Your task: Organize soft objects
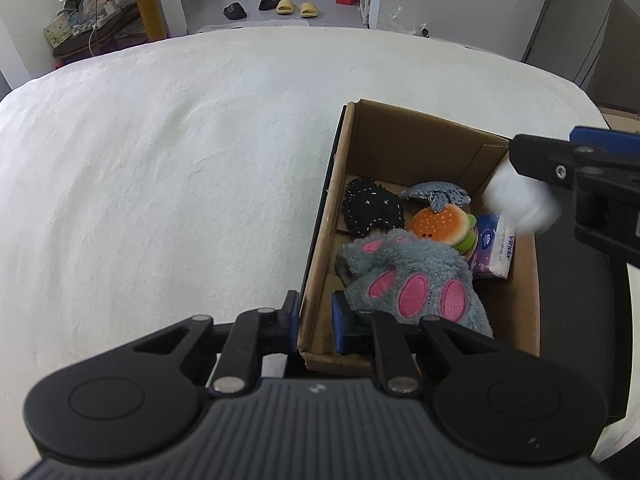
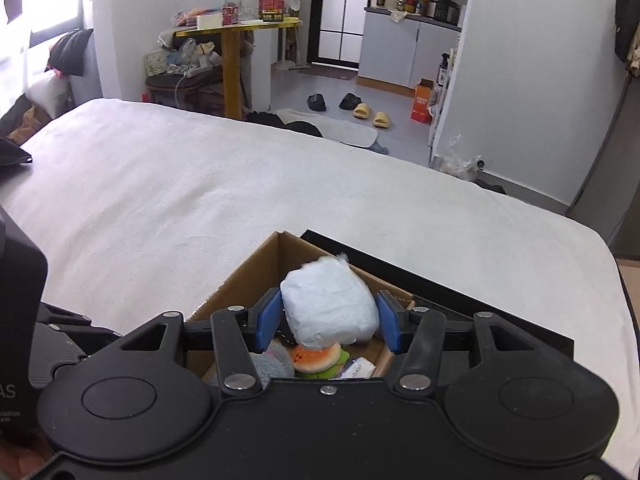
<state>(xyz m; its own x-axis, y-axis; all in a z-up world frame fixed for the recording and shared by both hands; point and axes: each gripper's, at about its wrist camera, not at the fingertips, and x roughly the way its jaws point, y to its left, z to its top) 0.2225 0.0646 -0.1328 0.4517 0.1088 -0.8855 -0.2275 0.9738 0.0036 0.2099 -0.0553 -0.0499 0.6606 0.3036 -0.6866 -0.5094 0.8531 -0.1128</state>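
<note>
An open cardboard box (image 1: 412, 140) lies on the white bed. Inside are a grey plush paw with pink pads (image 1: 416, 280), a black stitched plush (image 1: 372, 208), a burger plush (image 1: 440, 226), a small grey plush (image 1: 436, 194) and a tissue pack (image 1: 494, 246). My left gripper (image 1: 316, 316) straddles the box's near-left wall, one finger outside, one inside, narrowly apart. My right gripper (image 2: 328, 320) is above the box (image 2: 256, 276), its blue pads (image 2: 269, 320) on a white crumpled bundle (image 2: 330, 312), which also shows blurred in the left wrist view (image 1: 520, 200).
The white bed cover (image 1: 160, 184) stretches left and far of the box. A black lid (image 2: 460, 296) lies under the box on its far side. Beyond the bed are slippers (image 2: 370, 114), a yellow table (image 2: 236, 52) with clutter, and an orange carton (image 2: 423, 104).
</note>
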